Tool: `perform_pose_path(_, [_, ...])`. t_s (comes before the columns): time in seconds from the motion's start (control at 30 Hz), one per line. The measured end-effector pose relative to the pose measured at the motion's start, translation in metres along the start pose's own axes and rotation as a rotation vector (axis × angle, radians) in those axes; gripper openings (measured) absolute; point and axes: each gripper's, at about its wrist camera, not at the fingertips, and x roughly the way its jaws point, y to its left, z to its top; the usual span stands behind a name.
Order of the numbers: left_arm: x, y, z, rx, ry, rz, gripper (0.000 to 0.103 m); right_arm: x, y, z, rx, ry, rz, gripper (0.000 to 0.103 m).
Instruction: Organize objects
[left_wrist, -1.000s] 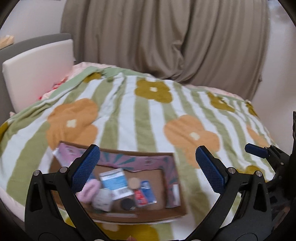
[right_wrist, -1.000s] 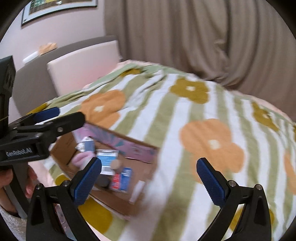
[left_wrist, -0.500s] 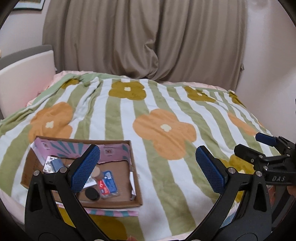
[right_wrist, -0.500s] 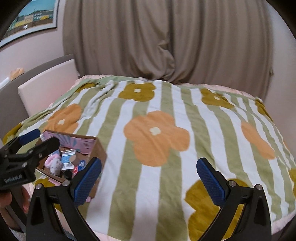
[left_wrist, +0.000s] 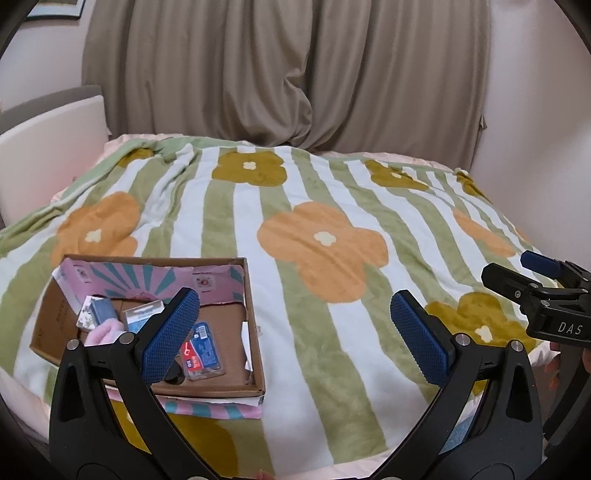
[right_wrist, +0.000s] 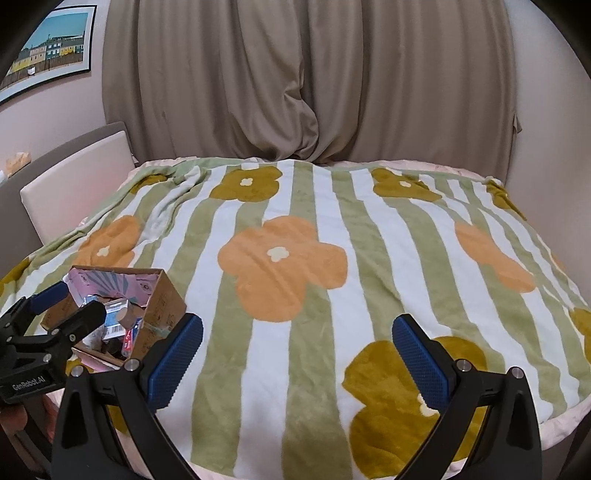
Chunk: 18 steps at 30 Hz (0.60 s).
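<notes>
Left wrist view: my left claw (left_wrist: 295, 332) hangs wide open and empty, a cardboard box (left_wrist: 255, 332) of small packets just behind its left finger on the flowered blanket (left_wrist: 317, 295), and my right claw (right_wrist: 297, 354), likewise spread with nothing between its fingers, sits off to its right.

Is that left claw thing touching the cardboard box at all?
Apart. In the right wrist view the left gripper hangs open above the cardboard box, clear of its rim, its fingers holding nothing.
</notes>
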Motion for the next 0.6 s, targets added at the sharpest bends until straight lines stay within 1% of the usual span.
perform_pose_path(0.6, [0.0006,0.0009,-0.0003,-0.003,-0.007,0.015,0.103,0.002,0.0008,0.0014,0.006,0.006,0.006,0.102])
